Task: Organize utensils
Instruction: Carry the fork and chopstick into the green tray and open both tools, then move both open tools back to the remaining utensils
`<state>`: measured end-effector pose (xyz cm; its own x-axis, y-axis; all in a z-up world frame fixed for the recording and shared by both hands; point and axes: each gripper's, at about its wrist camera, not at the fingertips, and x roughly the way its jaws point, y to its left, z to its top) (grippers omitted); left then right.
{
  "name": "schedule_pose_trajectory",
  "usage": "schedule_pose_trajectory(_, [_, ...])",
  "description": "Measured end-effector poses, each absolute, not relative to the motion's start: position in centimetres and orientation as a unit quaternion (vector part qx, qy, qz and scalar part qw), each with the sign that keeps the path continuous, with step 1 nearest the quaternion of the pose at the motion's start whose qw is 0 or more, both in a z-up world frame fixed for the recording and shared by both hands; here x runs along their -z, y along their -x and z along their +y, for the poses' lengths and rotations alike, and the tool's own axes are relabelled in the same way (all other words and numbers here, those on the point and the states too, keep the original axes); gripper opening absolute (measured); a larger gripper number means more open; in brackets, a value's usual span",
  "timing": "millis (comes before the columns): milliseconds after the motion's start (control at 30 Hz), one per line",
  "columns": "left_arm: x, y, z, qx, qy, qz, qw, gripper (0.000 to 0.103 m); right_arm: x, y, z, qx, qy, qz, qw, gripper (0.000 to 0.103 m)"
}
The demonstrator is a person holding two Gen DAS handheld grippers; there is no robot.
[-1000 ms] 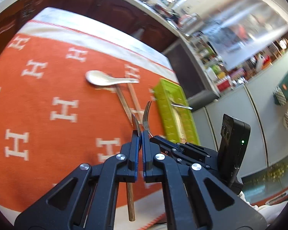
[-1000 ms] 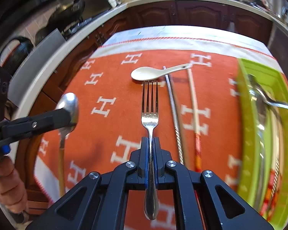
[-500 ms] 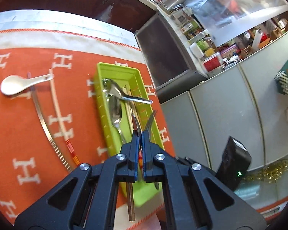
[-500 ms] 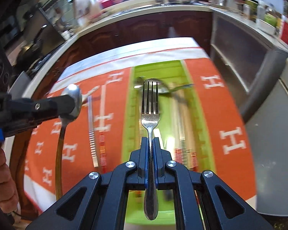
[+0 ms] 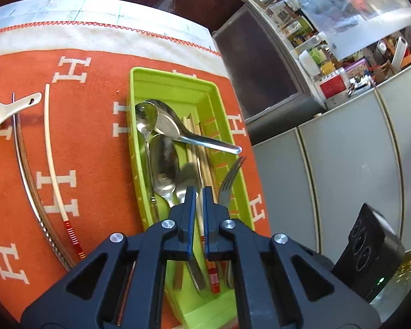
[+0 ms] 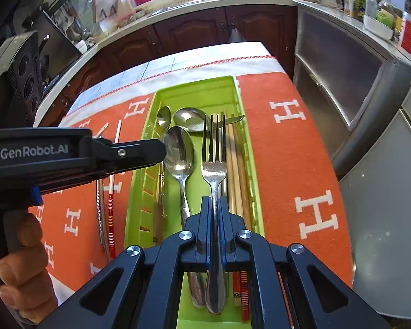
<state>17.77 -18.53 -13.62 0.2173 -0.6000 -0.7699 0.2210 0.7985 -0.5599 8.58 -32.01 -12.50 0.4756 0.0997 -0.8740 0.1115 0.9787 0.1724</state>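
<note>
A fork (image 6: 213, 164) is clamped by its handle between the closed jaws of the right tongs (image 6: 213, 208), tines pointing away, and is held above the green tray (image 6: 150, 181). A spoon (image 6: 178, 153) is pinched edge-on by the closed left tongs (image 5: 197, 197), its bowl over the same tray; in the left wrist view only its dim bowl shows ahead of the fingertips. The grip of the left tongs is held by a hand (image 6: 22, 268) at the lower left of the right wrist view.

The tray stands lengthwise on the orange blanket (image 6: 287, 150) that covers the bench, near the bench's right edge. Several spoons and pale chopsticks (image 6: 237, 164) are laid along it, and one steel spoon (image 5: 178, 128) lies slantwise with its handle resting over the tray's right rim. Left of the tray, on the blanket, a white chopstick (image 5: 50, 148) with a red-banded end, a metal chopstick (image 5: 24, 170) and a white ceramic spoon (image 5: 2, 112) are laid out.
</note>
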Motion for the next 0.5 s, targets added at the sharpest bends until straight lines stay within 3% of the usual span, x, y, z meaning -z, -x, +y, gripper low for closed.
schedule_pose_trajectory(500, [11.1, -12.5, -12.5, 0.234, 0.064, 0.567, 0.787, 0.001, 11.0, -7.6, -29.5, -0.019, -0.109, 0.510, 0.853, 0.005])
